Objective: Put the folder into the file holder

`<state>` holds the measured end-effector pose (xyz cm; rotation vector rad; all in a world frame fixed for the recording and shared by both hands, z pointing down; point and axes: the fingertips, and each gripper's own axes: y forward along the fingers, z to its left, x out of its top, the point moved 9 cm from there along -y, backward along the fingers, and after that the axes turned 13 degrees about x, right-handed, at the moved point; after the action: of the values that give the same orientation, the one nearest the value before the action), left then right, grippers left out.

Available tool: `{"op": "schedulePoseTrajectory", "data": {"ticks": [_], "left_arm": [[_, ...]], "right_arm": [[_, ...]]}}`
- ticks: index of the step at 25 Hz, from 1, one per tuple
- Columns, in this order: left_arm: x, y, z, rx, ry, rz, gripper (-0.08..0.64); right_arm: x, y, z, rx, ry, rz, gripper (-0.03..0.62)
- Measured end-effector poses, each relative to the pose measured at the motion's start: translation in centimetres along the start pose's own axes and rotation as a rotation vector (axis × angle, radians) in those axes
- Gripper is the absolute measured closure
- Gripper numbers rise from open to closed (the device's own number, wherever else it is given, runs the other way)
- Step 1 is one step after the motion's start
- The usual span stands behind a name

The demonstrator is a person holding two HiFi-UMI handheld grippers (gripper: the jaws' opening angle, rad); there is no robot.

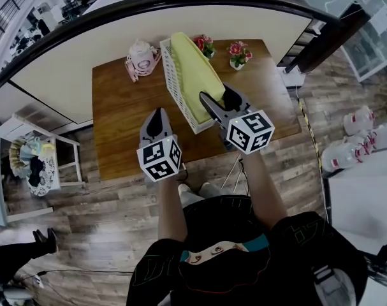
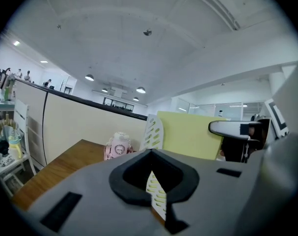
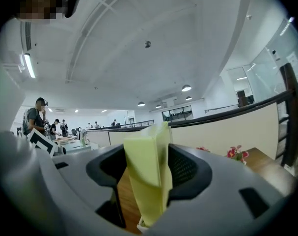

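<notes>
My right tongs (image 1: 219, 95) stood spread around the folder (image 1: 193, 69) in the holder (image 1: 171, 75). My left tongs (image 1: 158, 112), pressed together, hovered left.

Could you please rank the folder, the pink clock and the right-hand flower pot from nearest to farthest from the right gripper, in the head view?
1. Folder, between the right gripper's open jaws.
2. Right-hand flower pot, just beyond, to the right.
3. Pink clock, far left.

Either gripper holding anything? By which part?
Nothing held. The folder stands in the file holder, its near edge between the right gripper's open jaws, unclamped. Left gripper shut, empty.
</notes>
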<state>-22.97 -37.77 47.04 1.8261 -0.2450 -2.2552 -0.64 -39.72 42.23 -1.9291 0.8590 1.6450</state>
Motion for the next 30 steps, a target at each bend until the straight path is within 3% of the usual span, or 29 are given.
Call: {"op": "schedulePoseTrajectory", "data": {"ticks": [10, 16, 19, 22, 30], "left_arm": [[1.9, -0.3, -5.3, -0.045, 0.049, -0.054, 0.566], [2.3, -0.4, -7.2, -0.064, 0.081, -0.078, 0.566], [2.4, -0.5, -7.5, -0.057, 0.09, -0.084, 0.566], [2.5, -0.4, -7.8, -0.043, 0.097, -0.093, 0.566], [2.4, -0.1, -8.7, -0.016, 0.107, -0.111, 0.566]], "right_arm": [[2.3, -4.7, -1.3, 0.046, -0.055, -0.052, 0.419], [2.8, -8.0, -3.4, -0.069, -0.032, -0.118, 0.583], [2.5, -8.9, -4.8, -0.187, -0.009, -0.063, 0.589], [2.0, -9.5, -5.9, -0.253, -0.006, -0.014, 0.591], [1.8, -10.7, -7.4, -0.309, -0.027, 0.01, 0.589]]}}
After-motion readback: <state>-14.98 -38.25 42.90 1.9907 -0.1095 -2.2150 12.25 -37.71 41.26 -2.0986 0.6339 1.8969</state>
